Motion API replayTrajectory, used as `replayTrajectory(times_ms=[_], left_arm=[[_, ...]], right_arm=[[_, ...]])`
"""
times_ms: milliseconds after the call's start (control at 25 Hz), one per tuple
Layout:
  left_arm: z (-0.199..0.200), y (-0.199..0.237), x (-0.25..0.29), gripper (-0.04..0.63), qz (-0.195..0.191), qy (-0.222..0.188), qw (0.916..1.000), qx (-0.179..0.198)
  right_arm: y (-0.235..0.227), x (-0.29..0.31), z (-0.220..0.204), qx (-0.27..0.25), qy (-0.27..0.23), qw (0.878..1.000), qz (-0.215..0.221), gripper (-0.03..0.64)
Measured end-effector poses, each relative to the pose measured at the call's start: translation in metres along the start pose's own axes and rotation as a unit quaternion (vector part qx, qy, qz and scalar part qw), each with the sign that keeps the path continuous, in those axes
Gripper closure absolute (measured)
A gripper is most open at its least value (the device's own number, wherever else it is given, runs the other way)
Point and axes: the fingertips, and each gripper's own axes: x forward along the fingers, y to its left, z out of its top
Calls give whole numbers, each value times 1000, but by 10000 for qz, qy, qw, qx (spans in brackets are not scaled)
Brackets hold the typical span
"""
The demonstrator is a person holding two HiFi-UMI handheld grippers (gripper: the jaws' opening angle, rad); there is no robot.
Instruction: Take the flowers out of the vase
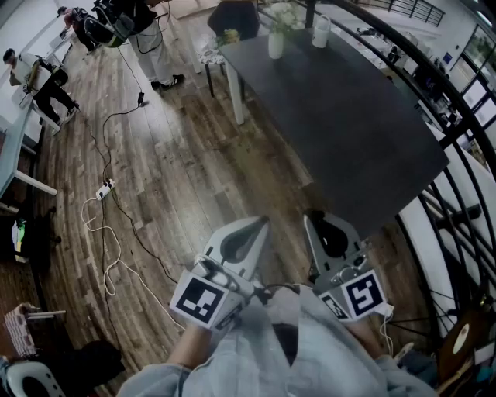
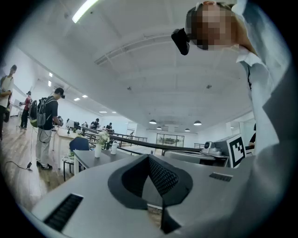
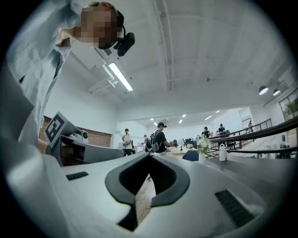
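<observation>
A white vase with pale flowers stands at the far end of a long dark table. The same vase shows small and far off in both gripper views. My left gripper and right gripper are held side by side close to my body, well short of the table's near end. Both point level toward the table. Each has its jaws together with nothing between them.
A white bottle stands near the vase. A dark chair sits at the table's far end. Cables and a power strip lie on the wooden floor at left. People stand at far left. A black railing runs along the right.
</observation>
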Motion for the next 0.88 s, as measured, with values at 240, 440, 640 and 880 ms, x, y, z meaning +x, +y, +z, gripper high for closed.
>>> replayTrajectory(times_ms=[240,440,640,880], left_arm=[[3,8,5,586,-20,-10,10000,14],[3,17,5,586,-48,-17,10000,17],[4,30,2,586,-48,-23,10000,22],[7,53,-7,586,-38,-42,10000,58]], right_arm=[[-2,8,1,1,-8,10000,-10,615],[0,16,-1,-11,26,10000,-35,615],[-1,28,-2,86,-7,9999,-120,615],[8,47,-2,54,-60,9998,-182,615]])
